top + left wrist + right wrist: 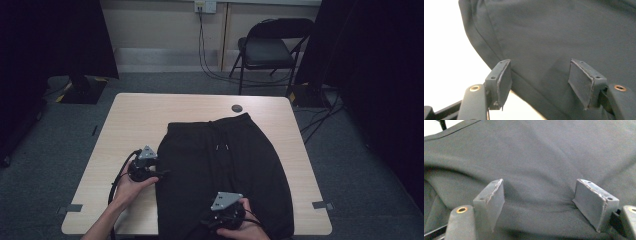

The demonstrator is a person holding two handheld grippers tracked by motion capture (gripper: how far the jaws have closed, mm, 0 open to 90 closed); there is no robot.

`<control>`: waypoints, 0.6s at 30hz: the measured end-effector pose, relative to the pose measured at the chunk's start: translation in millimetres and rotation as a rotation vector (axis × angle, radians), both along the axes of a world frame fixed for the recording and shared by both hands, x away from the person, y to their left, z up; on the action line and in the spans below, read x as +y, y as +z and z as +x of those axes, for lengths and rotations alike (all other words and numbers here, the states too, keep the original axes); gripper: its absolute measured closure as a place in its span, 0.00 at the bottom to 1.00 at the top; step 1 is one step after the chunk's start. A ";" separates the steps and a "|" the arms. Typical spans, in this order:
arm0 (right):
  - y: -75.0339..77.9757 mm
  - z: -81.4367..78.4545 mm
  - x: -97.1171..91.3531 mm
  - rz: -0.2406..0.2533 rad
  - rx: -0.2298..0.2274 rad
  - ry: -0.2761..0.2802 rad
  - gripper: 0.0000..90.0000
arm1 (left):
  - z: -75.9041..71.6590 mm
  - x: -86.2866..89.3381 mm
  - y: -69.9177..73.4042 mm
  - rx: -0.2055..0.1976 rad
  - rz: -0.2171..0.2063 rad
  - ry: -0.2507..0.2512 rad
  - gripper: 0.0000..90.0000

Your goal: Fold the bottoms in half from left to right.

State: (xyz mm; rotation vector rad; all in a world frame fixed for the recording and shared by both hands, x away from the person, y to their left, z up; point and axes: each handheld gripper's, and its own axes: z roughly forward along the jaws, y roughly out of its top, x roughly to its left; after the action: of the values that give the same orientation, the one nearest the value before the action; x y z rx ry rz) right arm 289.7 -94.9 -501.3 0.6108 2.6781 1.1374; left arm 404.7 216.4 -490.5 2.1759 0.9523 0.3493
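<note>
Room: dim, grey floor, a folding chair (267, 47) beyond my pale wooden table (140, 117).
Shorts: black shorts (222, 170) lie flat in the table's middle, waistband at the far end, drawstring showing, hems toward me.
Left gripper: I hold the left gripper (161, 174) at the shorts' left edge; jaws apart, cloth edge between them (536, 75), pads not pressing.
Right gripper: my right gripper (539, 202) sits low over the near cloth, jaws wide, nothing pinched.
Step, as I judge it: grasping for a fold.
Doing it well: I'd bite only the side seam, both layers, before lifting; pinch deep, move together, avoid dragging wrinkles.
</note>
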 end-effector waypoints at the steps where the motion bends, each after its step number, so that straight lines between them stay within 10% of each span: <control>1: 0.7 -4.5 -9.0 -0.006 0.000 -0.006 0.26 | -0.5 -0.7 0.4 0.008 -0.001 0.003 0.39; 10: 5.6 -8.3 -11.3 -0.022 0.028 -0.058 0.31 | -2.5 -11.8 -4.0 0.001 0.033 -0.018 0.42; 14: 23.6 -4.1 3.7 0.048 0.009 -0.103 0.33 | -5.0 -13.1 -5.5 -0.017 0.025 -0.003 0.44; 18: 36.9 -7.7 39.6 0.073 0.006 -0.036 0.38 | -7.6 -12.6 -6.4 -0.027 0.020 -0.004 0.46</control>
State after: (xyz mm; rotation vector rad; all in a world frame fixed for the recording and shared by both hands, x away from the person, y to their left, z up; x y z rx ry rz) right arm 282.1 -55.3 -464.4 0.6716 2.6295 1.2301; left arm 397.0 203.8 -496.9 2.1855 0.9326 0.3870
